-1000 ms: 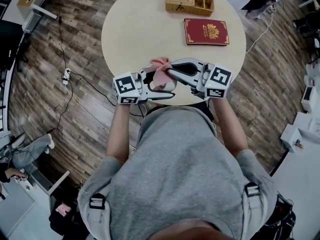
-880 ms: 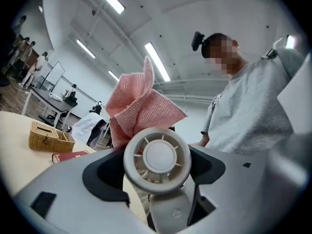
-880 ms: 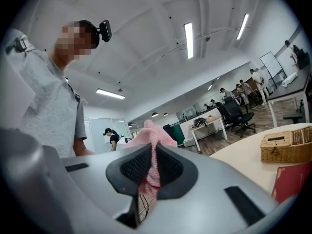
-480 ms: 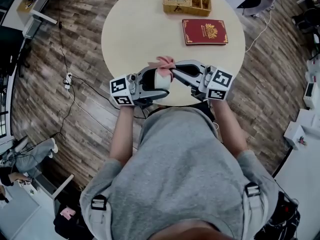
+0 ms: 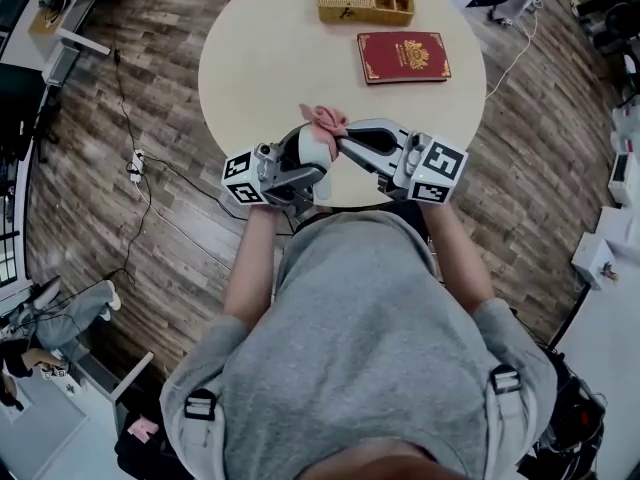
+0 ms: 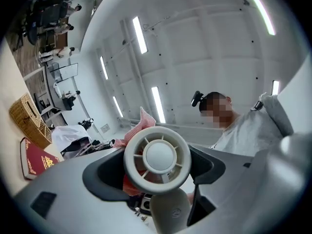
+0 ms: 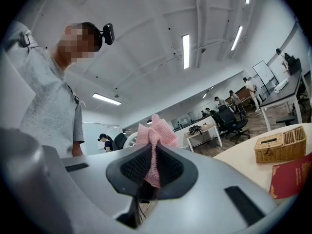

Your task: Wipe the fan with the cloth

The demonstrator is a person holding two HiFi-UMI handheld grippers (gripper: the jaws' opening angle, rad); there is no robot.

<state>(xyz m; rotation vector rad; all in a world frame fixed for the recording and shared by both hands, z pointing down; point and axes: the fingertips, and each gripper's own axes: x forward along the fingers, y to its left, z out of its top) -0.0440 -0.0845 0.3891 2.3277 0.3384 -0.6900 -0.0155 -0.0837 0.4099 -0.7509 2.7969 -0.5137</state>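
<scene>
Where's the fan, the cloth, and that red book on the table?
fan [image 6: 157, 156], left gripper view, the round hub of its grille.
cloth [image 7: 157, 130], right gripper view, its bunched pink top.
red book [image 5: 403, 56], head view, middle of its cover.

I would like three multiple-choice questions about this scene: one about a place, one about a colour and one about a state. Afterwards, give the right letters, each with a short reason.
1. Where does the red book lie?
A. On the floor
B. On the round table, near the wicker basket
C. In a gripper's grasp

2. What colour is the cloth?
A. Blue
B. Pink
C. Green

3. In what state is the right gripper?
A. Open and empty
B. Shut on the red book
C. Shut on the cloth

Answers:
1 B: the head view shows the book flat on the tabletop beside the basket.
2 B: both gripper views show pink fabric.
3 C: the right gripper view shows its fingers pinching the cloth between them.
</scene>
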